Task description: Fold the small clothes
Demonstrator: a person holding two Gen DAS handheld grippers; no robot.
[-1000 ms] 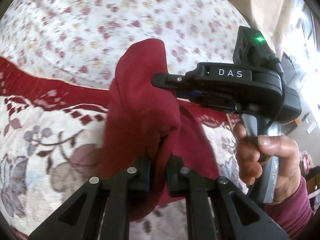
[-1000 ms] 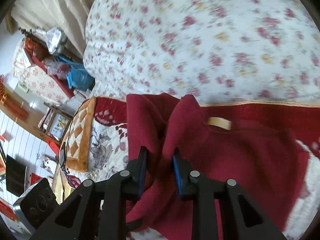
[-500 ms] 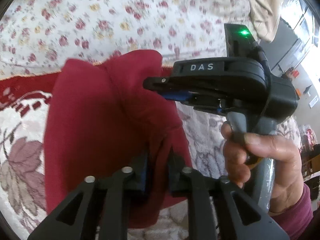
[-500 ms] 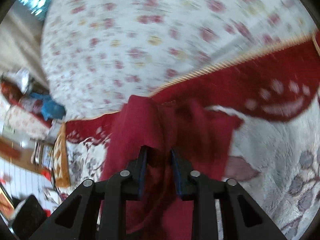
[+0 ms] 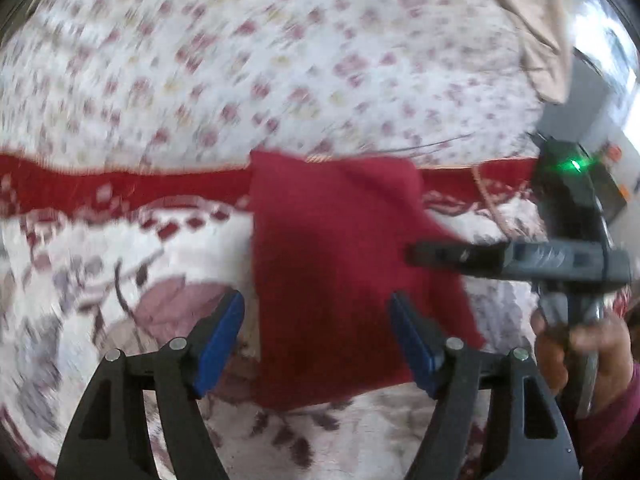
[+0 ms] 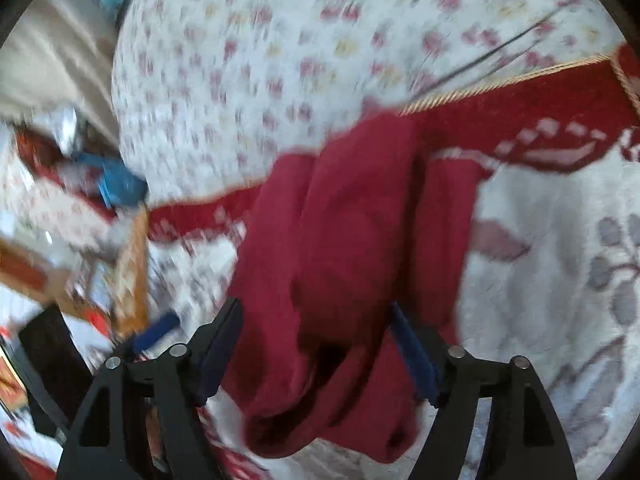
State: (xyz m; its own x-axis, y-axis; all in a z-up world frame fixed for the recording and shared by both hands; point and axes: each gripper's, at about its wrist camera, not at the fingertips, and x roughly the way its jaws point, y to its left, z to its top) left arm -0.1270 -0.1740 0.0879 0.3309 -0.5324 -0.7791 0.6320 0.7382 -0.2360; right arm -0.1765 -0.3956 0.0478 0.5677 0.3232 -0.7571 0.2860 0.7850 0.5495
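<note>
A small dark red garment (image 5: 336, 264) lies folded into a rough rectangle on a white rug with red border. My left gripper (image 5: 316, 332) is open, its blue pads spread to either side of the garment's near edge, holding nothing. In the right wrist view the same garment (image 6: 352, 264) lies bunched in soft folds. My right gripper (image 6: 316, 348) is open, its jaws spread wide around the cloth's near end without pinching it. The right gripper (image 5: 500, 256) also shows in the left wrist view at the garment's right edge, held by a hand.
A floral white bedspread (image 5: 280, 60) fills the far side beyond the rug's red border (image 5: 120, 188). In the right wrist view, a cluttered floor area with a blue bag (image 6: 120, 184) and an orange-framed object (image 6: 136, 264) lies to the left.
Both grippers were shut on the red garment and holding it up. Now both have opened and let it go, and it lies folded on the rug.
</note>
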